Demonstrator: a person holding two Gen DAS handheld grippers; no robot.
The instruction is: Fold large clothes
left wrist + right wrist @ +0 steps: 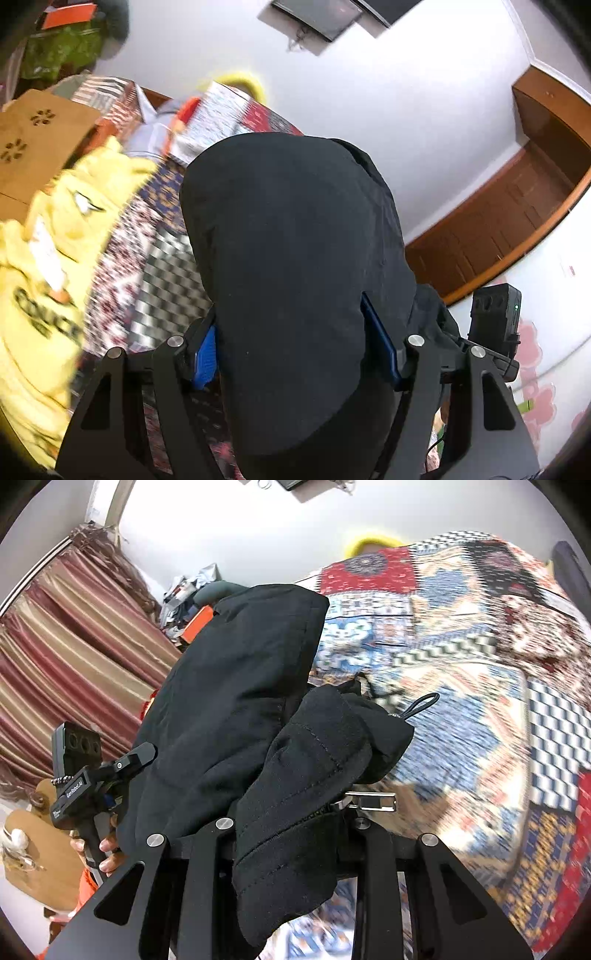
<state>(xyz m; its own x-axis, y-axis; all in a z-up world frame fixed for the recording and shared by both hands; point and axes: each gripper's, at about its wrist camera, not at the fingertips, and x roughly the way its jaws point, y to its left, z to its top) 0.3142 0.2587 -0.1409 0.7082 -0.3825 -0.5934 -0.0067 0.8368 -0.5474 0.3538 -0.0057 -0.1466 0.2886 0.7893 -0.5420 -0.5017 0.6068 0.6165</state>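
We find the black garment (pixel 295 258) lifted clear of the patchwork bedspread (pixel 461 709), a thick bunch clamped in the left gripper (pixel 299 350) and a narrower fold in the right gripper (pixel 291 834). We judge it soft, fairly heavy and limp; hold by seams or hems. A yellow garment (pixel 33 295) lies at the bed's edge.

The black garment (pixel 295 280) was a thick, matte piece of dark cloth with stitched seams and a looped drawcord at one edge. It was bunched rather than spread flat, hanging in heavy folds and lifted above the patchwork bedspread (pixel 461 709). One rounded fold filled the left wrist view; in the right wrist view a seamed, crumpled part drooped in front, with a broader panel rising behind it
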